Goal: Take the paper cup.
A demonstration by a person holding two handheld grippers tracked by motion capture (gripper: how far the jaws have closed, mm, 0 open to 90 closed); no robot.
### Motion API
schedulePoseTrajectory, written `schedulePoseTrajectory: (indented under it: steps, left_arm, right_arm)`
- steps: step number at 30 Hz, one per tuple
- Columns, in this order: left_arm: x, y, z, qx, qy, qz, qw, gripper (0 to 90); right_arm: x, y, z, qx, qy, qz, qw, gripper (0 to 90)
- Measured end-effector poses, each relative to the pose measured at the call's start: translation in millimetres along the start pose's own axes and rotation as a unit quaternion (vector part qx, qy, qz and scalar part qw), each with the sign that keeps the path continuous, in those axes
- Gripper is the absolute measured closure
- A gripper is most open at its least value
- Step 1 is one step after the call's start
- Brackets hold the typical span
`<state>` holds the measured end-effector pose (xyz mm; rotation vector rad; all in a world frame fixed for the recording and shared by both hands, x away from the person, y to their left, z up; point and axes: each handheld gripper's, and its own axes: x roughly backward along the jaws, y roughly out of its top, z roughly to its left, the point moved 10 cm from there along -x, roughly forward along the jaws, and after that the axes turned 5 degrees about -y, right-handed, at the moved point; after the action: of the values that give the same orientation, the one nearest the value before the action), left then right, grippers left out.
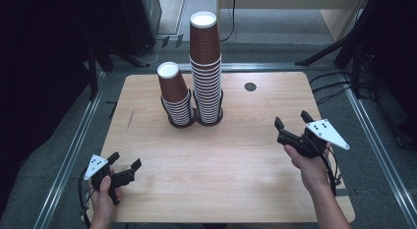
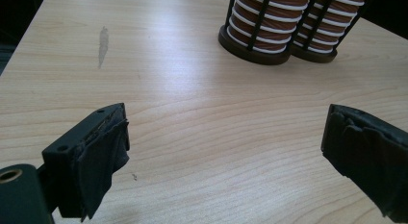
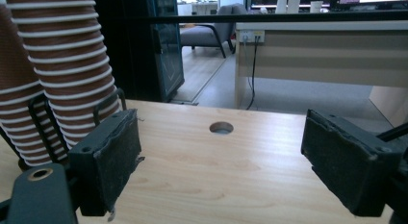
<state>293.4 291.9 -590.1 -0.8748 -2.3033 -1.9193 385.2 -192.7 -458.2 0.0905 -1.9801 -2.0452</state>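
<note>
Two stacks of brown paper cups stand in black wire holders at the table's far middle. The tall stack (image 1: 205, 67) is on the right and the shorter stack (image 1: 175, 94) leans beside it on the left. My left gripper (image 1: 125, 162) is open at the near left corner, nothing between its jaws, pointing toward the holders' bases (image 2: 262, 39). My right gripper (image 1: 292, 120) is open at the right side of the table, empty, with the tall stack (image 3: 67, 65) to its left.
The wooden table (image 1: 231, 170) has a round cable hole (image 1: 250, 86) at the far right, also ahead of the right gripper as the hole (image 3: 221, 128). A grey scuff mark (image 2: 102, 43) lies on the left part. Dark stands and a desk are beyond the far edge.
</note>
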Motion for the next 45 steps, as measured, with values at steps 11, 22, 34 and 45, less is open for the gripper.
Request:
schedulePoseTrajectory:
  steps: [11, 22, 34, 45]
  left_arm:
    - [-0.8, -0.6, -0.5, -0.007, 0.003, 0.004, 1.0, 3.0]
    - [-2.1, -1.3, -2.9, -0.026, 0.009, 0.007, 0.9996, 3.0]
    - [-1.5, -0.9, -2.7, -0.025, 0.009, 0.005, 0.9996, 3.0]
    - [-1.2, -0.8, -2.6, -0.022, 0.007, 0.005, 0.9997, 3.0]
  right_arm:
    - [-12.3, 20.8, 30.0, 0.002, 0.02, -0.007, 0.9998, 13.7]
    - [-28.5, 38.5, 61.6, 0.008, 0.035, -0.01, 0.9993, 13.8]
    - [-42.3, 56.7, 91.9, 0.009, 0.059, -0.022, 0.998, 13.4]
    - [-56.0, 65.5, 108.9, 0.022, 0.068, -0.023, 0.9972, 13.3]
